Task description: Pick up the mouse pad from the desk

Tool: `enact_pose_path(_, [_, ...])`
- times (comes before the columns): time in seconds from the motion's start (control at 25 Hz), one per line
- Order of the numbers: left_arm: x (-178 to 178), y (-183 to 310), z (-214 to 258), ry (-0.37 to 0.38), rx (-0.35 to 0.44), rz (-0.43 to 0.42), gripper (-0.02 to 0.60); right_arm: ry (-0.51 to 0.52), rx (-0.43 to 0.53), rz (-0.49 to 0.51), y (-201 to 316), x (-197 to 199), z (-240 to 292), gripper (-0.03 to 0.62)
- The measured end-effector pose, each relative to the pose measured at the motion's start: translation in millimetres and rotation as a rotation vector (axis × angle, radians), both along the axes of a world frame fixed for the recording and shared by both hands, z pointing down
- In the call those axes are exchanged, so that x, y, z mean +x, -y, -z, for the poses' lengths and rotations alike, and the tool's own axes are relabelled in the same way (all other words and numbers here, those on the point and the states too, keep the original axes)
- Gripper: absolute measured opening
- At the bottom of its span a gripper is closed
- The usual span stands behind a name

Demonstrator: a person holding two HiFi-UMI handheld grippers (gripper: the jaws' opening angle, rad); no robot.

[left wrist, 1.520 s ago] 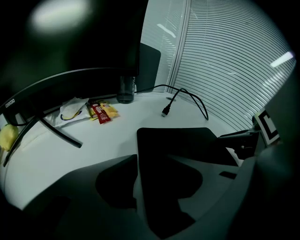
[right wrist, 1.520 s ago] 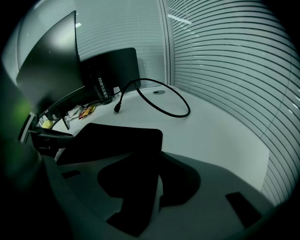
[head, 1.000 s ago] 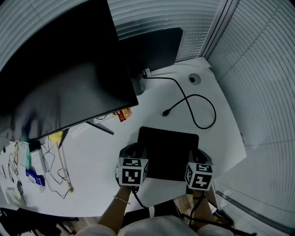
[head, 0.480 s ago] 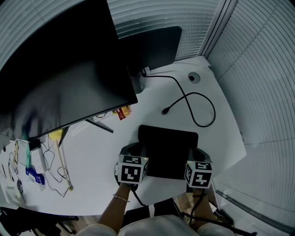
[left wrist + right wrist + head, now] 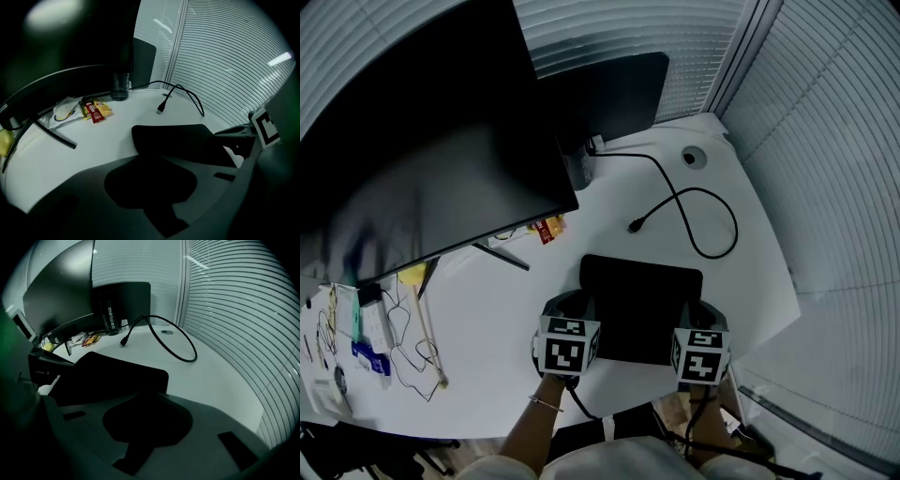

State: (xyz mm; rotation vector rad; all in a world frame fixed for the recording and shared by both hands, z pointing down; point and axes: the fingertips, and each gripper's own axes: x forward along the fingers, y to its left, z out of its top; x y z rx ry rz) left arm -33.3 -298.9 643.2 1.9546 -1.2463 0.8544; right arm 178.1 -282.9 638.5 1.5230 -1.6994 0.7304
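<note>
**Grip on, lift pending**

Mouse pad [image 5: 642,305] lies on tabletop [image 5: 487,309] by the front edge. R tool [image 5: 692,321] is clamped on its near-right edge. L tool [image 5: 585,317] has the near-left edge between jaws, which are opening slightly. Pad looks unlifted; raise remains.

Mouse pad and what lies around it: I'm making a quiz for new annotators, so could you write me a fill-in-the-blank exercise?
1. The mouse pad is ____ in colour.
2. The cable lies loose on the white ____.
3. In the head view, the red sachet lies to the pad's upper ____.

Missing words: black; desk; left.
</note>
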Motion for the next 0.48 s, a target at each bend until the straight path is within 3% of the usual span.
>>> enact_pose_path(0.48, [3.8,0.2,7.6,0.001,0.025,-0.011,0.037,0.018,-0.011,-0.010,0.4,0.5,-2.8,0.037])
